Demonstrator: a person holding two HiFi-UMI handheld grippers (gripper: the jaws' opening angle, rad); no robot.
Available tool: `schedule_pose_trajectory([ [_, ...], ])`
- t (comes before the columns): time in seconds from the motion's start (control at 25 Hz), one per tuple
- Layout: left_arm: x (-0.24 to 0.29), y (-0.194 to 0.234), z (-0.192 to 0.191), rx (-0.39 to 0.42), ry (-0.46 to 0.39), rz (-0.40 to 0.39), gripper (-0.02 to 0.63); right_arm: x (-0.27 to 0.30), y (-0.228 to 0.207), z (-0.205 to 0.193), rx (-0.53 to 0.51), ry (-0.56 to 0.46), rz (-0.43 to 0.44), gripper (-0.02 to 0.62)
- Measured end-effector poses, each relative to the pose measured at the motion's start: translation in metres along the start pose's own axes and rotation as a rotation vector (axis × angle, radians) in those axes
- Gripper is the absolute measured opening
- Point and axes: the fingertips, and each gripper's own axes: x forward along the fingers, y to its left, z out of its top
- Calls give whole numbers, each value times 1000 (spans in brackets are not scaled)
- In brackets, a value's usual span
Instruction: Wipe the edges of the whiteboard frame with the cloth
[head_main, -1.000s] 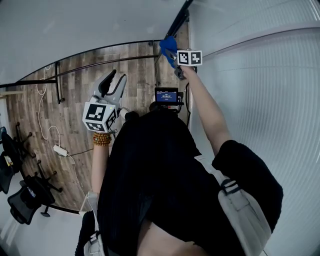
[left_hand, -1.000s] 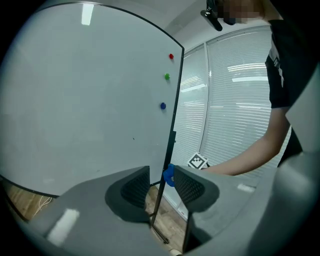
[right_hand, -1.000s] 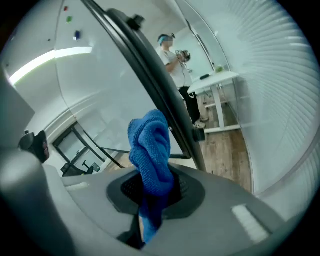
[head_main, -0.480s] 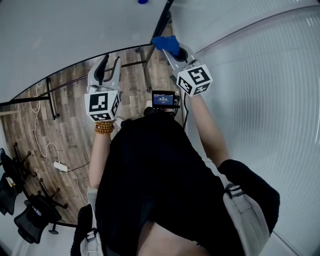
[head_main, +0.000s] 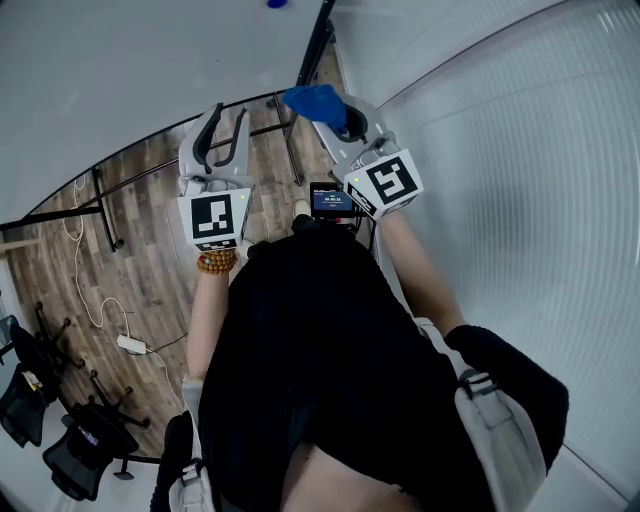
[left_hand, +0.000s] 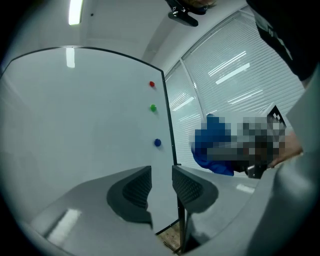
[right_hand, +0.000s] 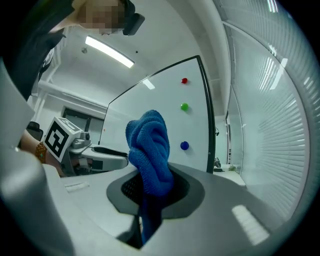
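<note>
The right claw (right_hand: 152, 187) clenches the blue cloth (right_hand: 149, 150) near the whiteboard (right_hand: 167, 97) frame (right_hand: 206, 115); the left claw (left_hand: 161, 186), released and empty, faces the whiteboard.

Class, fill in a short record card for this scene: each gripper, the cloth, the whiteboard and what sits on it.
Right gripper: shut on a crumpled blue microfibre cloth
Left gripper: jaws apart, nothing between them
Board: upright white whiteboard with a thin black frame
On board: red magnet, green magnet, blue magnet, in a column beside the frame's side edge
Cloth touching frame: cannot tell
</note>
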Motion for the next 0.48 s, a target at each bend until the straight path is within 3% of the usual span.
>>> schedule_pose_trajectory([
  [0.48,0,-11,-15,14,-9,-6,235,-3,0,-8,22,-29,-7,66],
])
